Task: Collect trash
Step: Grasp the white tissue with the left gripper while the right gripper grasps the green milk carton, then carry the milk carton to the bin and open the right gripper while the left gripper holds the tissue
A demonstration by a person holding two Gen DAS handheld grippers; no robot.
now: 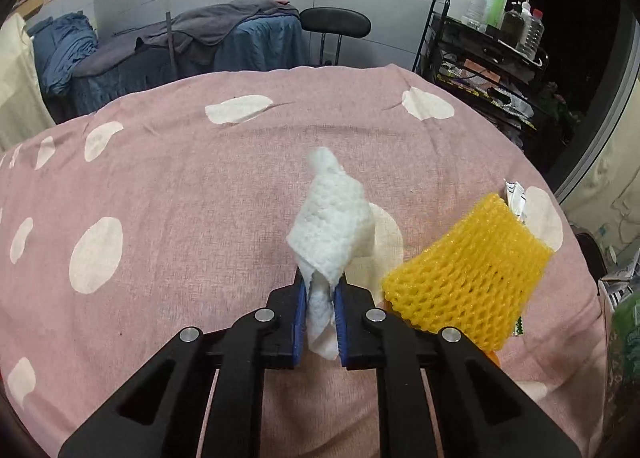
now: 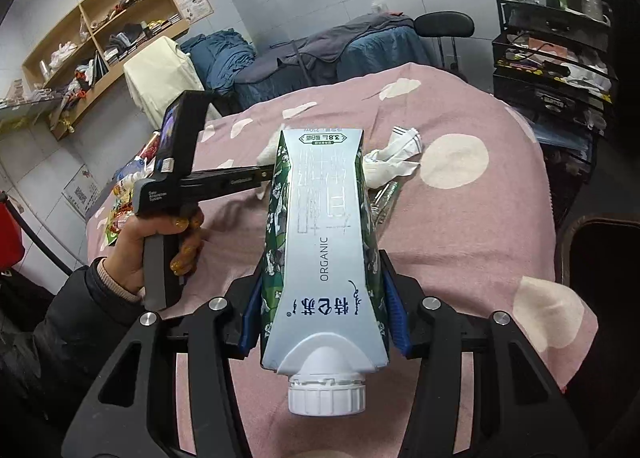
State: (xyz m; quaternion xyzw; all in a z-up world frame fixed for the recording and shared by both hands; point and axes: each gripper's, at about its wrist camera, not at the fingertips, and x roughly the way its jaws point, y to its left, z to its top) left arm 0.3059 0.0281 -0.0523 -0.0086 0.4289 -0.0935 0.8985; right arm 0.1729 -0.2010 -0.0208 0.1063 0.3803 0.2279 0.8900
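Trash held in both grippers above the pink dotted bedspread (image 1: 160, 185), nothing binned yet.

Risk is judged greatest at the lower centre of the left-wrist view: the left gripper (image 1: 320, 294) is nearly closed on only a thin tail of the white paper towel (image 1: 330, 225), so the limp wad could tear or slip out if swung. At the lower centre of the right-wrist view, the right gripper (image 2: 320, 310) is half open, clamped on the sides of the milk carton (image 2: 320, 242), whose heavy capped end hangs nearest the camera and could slide free. Further off, the yellow foam net (image 1: 464, 278) at right and crumpled wrapper (image 2: 394, 157) above centre are left lying.
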